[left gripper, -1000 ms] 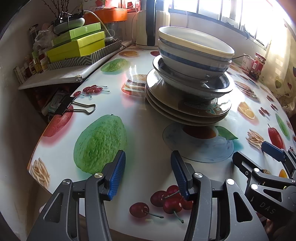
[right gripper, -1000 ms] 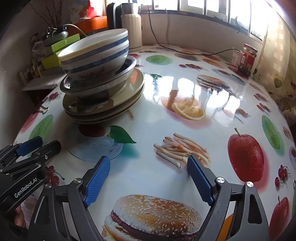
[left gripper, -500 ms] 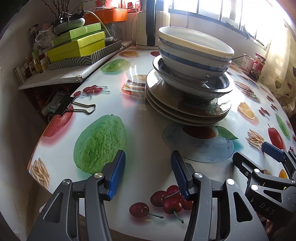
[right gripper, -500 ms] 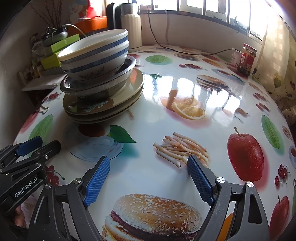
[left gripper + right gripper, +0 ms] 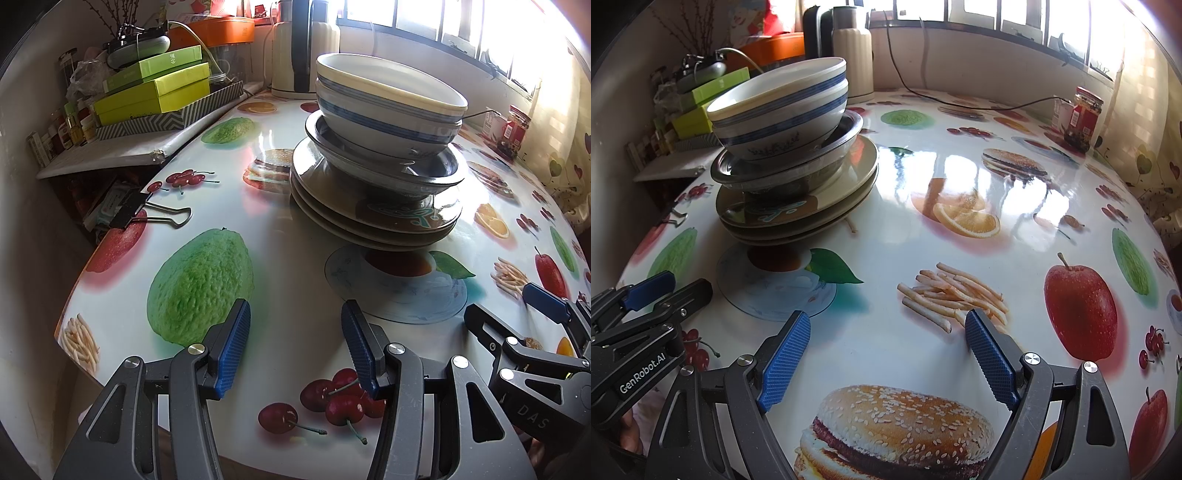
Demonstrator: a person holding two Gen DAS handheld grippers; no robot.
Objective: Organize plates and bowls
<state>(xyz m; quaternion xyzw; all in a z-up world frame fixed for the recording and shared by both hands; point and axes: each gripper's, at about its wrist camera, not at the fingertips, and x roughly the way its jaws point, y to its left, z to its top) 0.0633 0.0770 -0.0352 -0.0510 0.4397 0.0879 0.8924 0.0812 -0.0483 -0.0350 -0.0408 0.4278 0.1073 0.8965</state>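
One round table (image 5: 295,280), covered in a glossy cloth printed with fruit, burgers and fries, fills both views and lies under both claws. Ahead of the left gripper (image 5: 295,347), and ahead and to the left of the right gripper (image 5: 886,354), stands the single stack of crockery, well apart from either set of fingertips. At its base are the plates (image 5: 373,225), three as far as the rims can be counted, though the lowest edges merge in the fisheye. On them sits a metal bowl (image 5: 436,173), and nested in that are two white bowls with blue bands (image 5: 384,110), one inside the other and tilted slightly.

Beyond the stack, near the window, stands a cream kettle (image 5: 853,62). Far ahead and to the left of the left gripper, yellow-green boxes (image 5: 155,92) are piled on a side shelf. Far ahead and to the right of the right gripper is a red-lidded jar (image 5: 1084,118). A black binder clip (image 5: 147,214) lies on the cloth ahead-left of the left gripper.

The left gripper's blue pads stand moderately apart with nothing between them; the right gripper's pads are spread wider, also empty. The two grippers sit side by side, each showing at the edge of the other's view.
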